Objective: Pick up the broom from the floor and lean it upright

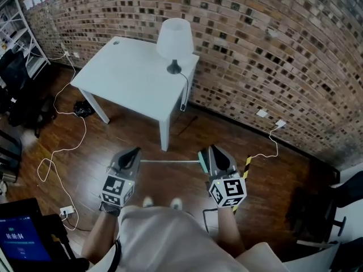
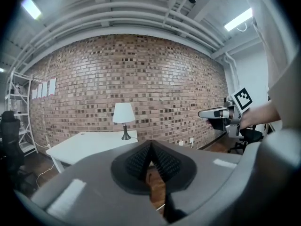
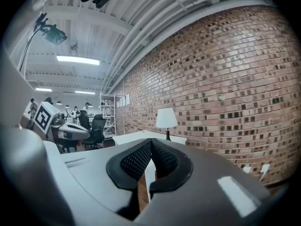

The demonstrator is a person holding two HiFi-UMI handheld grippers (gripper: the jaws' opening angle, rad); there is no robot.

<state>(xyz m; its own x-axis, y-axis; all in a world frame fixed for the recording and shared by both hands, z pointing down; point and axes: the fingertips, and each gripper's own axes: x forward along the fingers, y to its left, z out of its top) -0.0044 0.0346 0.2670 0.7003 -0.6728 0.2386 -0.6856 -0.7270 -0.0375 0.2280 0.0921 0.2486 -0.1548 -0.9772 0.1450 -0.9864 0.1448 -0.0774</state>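
Note:
In the head view a thin pale broom handle lies level on the wooden floor, between and below my two grippers. Its right end meets a greenish piece that the right gripper partly hides. A yellow-and-black striped bar slants down just right of that gripper. My left gripper and right gripper are held side by side in the air above the floor, pointing toward the brick wall. Both are shut with nothing between the pads. The broom appears in neither gripper view.
A white table with a white lamp stands against the brick wall ahead. White cables trail over the floor at the left, near black office chairs. A tablet sits at the lower left and a dark chair at the right.

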